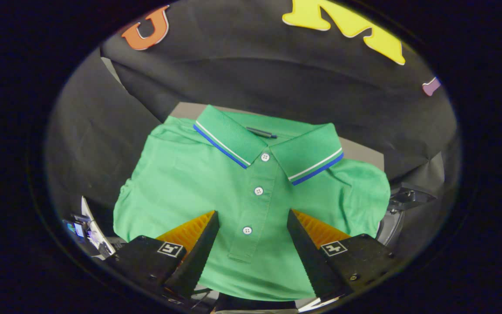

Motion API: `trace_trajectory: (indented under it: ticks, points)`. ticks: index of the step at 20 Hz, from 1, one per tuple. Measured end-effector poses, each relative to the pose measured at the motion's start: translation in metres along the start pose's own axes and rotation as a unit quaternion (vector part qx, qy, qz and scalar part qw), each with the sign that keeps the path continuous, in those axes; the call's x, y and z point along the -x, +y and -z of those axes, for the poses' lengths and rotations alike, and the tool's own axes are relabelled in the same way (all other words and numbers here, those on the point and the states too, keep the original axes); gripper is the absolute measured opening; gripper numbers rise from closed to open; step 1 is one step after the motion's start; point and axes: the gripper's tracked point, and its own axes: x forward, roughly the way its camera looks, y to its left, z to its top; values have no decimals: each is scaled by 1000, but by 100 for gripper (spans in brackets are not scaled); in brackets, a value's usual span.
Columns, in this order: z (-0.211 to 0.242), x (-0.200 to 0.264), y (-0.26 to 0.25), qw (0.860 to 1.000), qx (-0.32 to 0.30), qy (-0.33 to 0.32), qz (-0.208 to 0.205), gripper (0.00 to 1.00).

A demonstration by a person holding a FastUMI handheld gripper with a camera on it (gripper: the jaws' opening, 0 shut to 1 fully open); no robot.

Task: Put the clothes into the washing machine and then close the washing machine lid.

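A green polo shirt (190, 179) lies folded flat on a grey surface (360, 150), collar pointing away from me. The collar (273, 146) has blue and white edging, and three white buttons run down the placket. My gripper (253, 213) hovers open above the shirt's lower front, its two fingers (203, 244) standing either side of the placket and the lowest button (247, 230). Nothing is held between the fingers. Whether the tips touch the cloth I cannot tell.
A round grey rim with a dark fitting (397, 213) shows just past the shirt's right sleeve. To the left of the shirt, low down, stand a white panel and some small devices (87, 226). Black cloth walls close in behind and on both sides.
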Motion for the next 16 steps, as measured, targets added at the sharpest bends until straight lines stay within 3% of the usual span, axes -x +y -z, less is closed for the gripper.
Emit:
trace_trajectory:
  ticks: [3,9,11,16]
  points:
    - [1,1,3,999,29,21,17,98]
    - [1,1,-1,999,11,39,20,96]
    - [-3,2,-2,999,3,32,20,80]
    - [-3,2,-8,999,3,29,24,24]
